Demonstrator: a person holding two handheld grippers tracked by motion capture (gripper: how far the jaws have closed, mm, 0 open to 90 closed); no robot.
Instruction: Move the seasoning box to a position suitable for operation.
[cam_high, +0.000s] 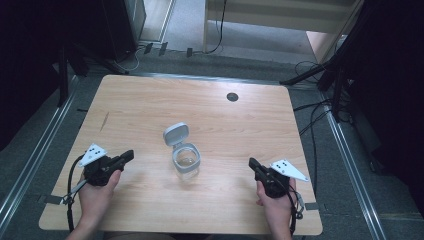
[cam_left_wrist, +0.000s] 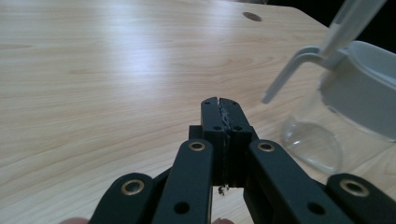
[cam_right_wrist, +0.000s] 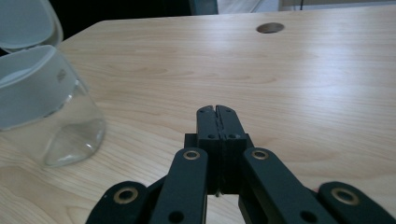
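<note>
High view first: a pale wooden counter (cam_high: 150, 105) with rounded corners sits on a grey floor (cam_high: 40, 155), with dark stands and cables around its far edge. A small round hole (cam_high: 232, 97) is cut into the counter near its far side, right of centre.

Near the middle of the counter stands a clear jar (cam_high: 186, 161) with a pale grey collar; its hinged lid (cam_high: 176, 134) is flipped open and stands tilted behind the mouth (the jar looks empty). It sits between the two hands, well apart from each.

A person's left hand (cam_high: 95, 192) rests on the counter at lower left holding the left claw (cam_high: 128, 155), which points toward the jar. The right hand (cam_high: 274, 200) at lower right holds the right claw (cam_high: 252, 163), also aimed inward. Each carries a grey three-cornered plate on top.

Left gripper view shows the left claw (cam_left_wrist: 219, 105) with its jaws pressed together, nothing between them, low over the wood; the jar (cam_left_wrist: 345, 116) stands just ahead to its right, the lid (cam_left_wrist: 355, 18) rising above.

Right gripper view shows the right claw (cam_right_wrist: 217, 112) likewise closed tight on nothing, with the jar (cam_right_wrist: 42, 107) to its left and the hole (cam_right_wrist: 270, 27) far ahead.
</note>
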